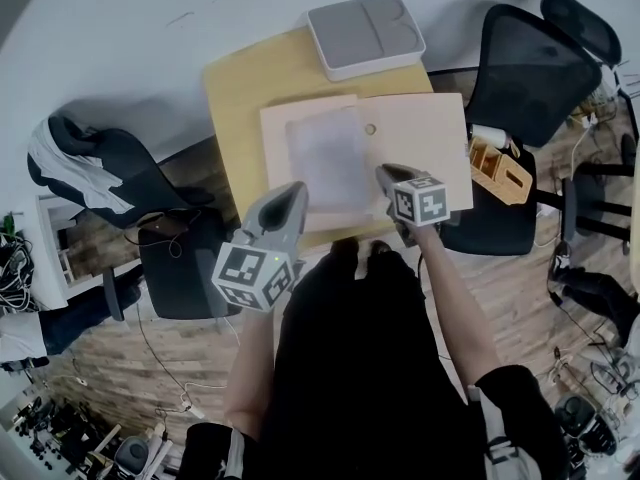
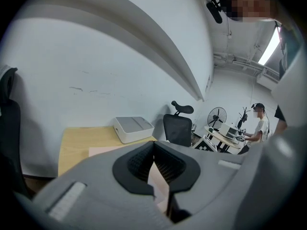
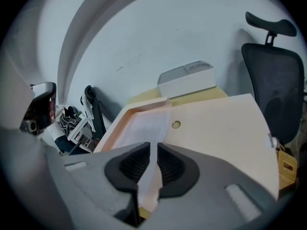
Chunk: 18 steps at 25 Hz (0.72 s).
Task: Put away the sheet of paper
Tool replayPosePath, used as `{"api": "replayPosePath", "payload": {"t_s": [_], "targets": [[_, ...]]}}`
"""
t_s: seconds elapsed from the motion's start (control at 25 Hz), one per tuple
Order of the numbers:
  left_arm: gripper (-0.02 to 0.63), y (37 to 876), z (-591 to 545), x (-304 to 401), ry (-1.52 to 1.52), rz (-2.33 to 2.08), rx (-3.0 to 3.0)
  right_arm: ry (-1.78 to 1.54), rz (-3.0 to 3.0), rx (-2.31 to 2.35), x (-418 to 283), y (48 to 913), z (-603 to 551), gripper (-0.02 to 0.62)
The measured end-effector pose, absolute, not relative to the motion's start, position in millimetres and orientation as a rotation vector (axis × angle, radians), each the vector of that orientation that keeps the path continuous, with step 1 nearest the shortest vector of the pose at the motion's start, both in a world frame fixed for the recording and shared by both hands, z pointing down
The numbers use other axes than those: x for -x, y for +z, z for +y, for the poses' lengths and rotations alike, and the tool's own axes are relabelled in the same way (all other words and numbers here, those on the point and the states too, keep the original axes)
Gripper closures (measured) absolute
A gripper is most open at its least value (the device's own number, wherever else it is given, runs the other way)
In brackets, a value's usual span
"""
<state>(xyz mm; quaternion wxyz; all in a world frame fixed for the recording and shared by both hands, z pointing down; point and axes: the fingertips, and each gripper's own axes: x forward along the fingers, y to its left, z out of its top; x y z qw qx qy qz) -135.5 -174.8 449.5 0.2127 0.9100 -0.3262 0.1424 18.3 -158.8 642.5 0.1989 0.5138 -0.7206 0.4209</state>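
A pale sheet of paper [image 1: 330, 158] lies over the left half of an open pink folder [image 1: 425, 133] on the yellow table [image 1: 240, 88]. My left gripper [image 1: 295, 194] is at the sheet's near left corner, my right gripper [image 1: 388, 176] at its near right corner. In the right gripper view the jaws [image 3: 153, 150] are shut on the sheet [image 3: 144, 126], which runs up between the pads. In the left gripper view the jaws [image 2: 153, 147] meet at the tips with a pale strip of the sheet [image 2: 158, 178] pinched between them.
A white box [image 1: 365, 33] stands at the table's far edge, touching the folder. A black office chair [image 1: 530, 68] is at the right, and a wooden organizer [image 1: 497, 171] rests on another chair. A chair with clothes on it [image 1: 100, 168] stands at the left.
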Motion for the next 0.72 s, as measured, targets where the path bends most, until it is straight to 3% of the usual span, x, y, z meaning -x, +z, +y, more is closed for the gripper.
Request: {"api": "replayPosePath", "payload": {"t_s": [0.6, 0.72], "targets": [[0.597, 409.6, -88.6, 98.0, 0.336, -0.986, -2.571, 0.763, -2.329, -1.611, -64.9, 484.2, -86.0, 0.549], [0.597, 397.3, -69.8, 90.4, 0.304, -0.999, -2.595, 0.658, -2.392, -1.636, -70.6, 451.9, -67.6, 0.575]]}}
